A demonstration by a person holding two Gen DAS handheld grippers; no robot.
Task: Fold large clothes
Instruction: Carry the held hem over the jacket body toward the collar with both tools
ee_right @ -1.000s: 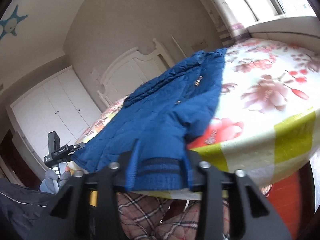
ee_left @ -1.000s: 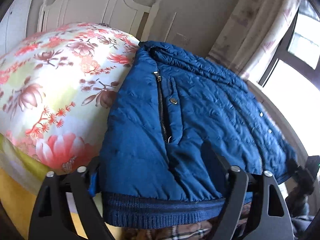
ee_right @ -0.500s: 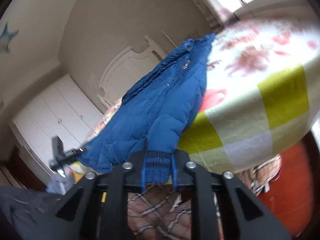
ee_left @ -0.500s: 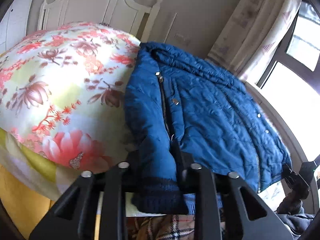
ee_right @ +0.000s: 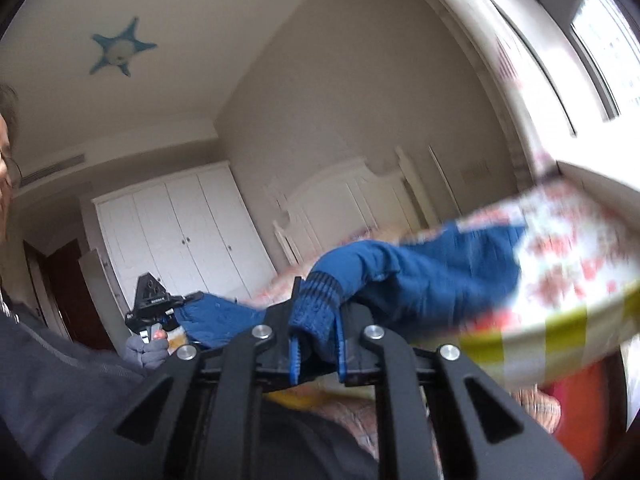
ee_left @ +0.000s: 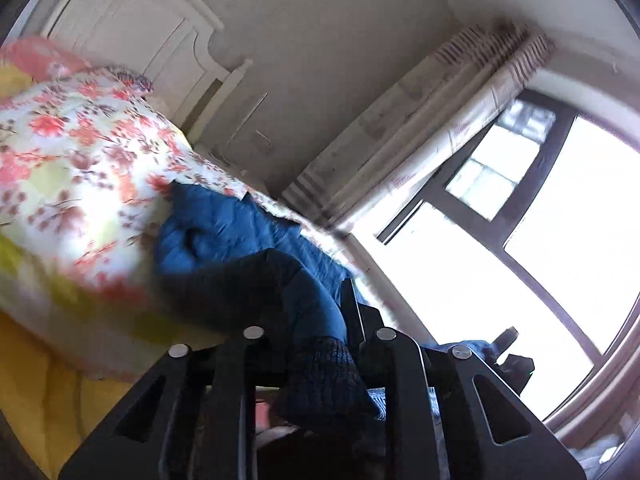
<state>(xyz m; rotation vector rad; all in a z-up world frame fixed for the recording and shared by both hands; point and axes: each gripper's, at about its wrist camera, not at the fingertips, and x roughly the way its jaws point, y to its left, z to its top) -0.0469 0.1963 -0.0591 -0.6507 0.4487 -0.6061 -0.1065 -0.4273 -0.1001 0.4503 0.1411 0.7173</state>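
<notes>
Left claw [ee_left: 316, 344] clamped on the jacket's ribbed hem [ee_left: 320, 376]; right claw [ee_right: 316, 336] clamped on the same knit band [ee_right: 318, 304]. Blue puffer jacket [ee_right: 432, 268] trails from the claws toward 1–2 o'clock onto the floral bed [ee_right: 580, 264]. Judgement: soft, bulky, light, slick shell; ribbing grips best. No containers visible.

Each wrist camera looks close along its own fingers across the floral bed [ee_left: 76, 168] toward the white headboard [ee_right: 352, 196], sharing the blue jacket [ee_right: 432, 272].
</notes>
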